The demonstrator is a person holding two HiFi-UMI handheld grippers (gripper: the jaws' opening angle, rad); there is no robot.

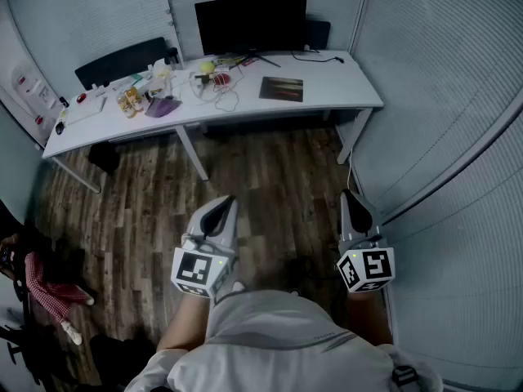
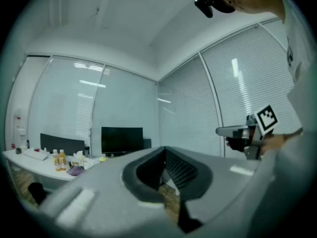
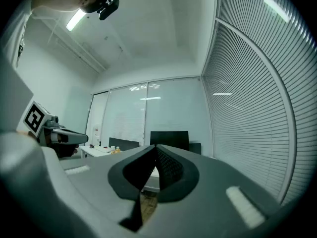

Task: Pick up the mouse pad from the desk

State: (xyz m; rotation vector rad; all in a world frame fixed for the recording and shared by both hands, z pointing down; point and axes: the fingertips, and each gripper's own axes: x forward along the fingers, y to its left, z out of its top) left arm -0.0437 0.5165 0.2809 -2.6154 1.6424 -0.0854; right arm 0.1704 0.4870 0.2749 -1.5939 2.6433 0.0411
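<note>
The 2 tools, left tool and right tool, are closed narrow and empty, well apart from the desk. The mouse pad lies flat toward the desk's right end, near its front edge.

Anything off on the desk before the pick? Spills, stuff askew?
Nothing spilled or damaged. The mouse pad lies flat on the desk, in front of the monitor, nothing on it. A loose white cable and clutter sit left of it, apart from the pad.
</note>
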